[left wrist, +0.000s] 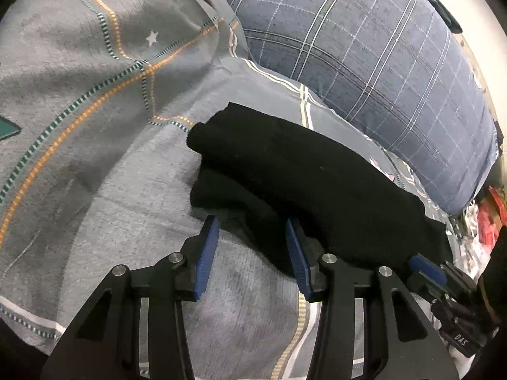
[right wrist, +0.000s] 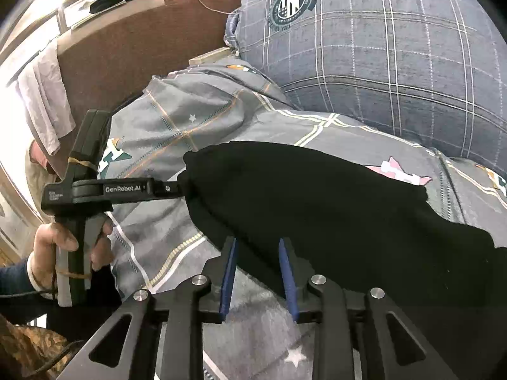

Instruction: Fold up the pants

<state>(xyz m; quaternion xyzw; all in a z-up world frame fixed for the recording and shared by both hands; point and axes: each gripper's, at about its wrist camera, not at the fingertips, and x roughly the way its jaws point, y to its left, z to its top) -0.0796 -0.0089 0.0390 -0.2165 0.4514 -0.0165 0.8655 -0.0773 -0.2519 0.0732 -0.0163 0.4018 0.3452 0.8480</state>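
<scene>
The black pants (left wrist: 294, 171) lie folded in layers on the grey bedsheet (left wrist: 126, 190); they also show in the right wrist view (right wrist: 317, 202). My left gripper (left wrist: 252, 224) is open, its blue pads at the near edge of the pants, with the right pad touching the cloth. My right gripper (right wrist: 256, 243) is open at the near edge of the pants, holding nothing. In the right wrist view the left gripper's body (right wrist: 126, 190) reaches in from the left, its fingertips hidden behind the pants. The right gripper's blue pad shows at the lower right of the left wrist view (left wrist: 426, 267).
A blue plaid pillow (left wrist: 380, 63) lies behind the pants, also in the right wrist view (right wrist: 396, 47). A brown headboard (right wrist: 126, 47) with a white cloth (right wrist: 44, 95) draped on it stands at the back left. Clutter (left wrist: 484, 221) lies at the far right.
</scene>
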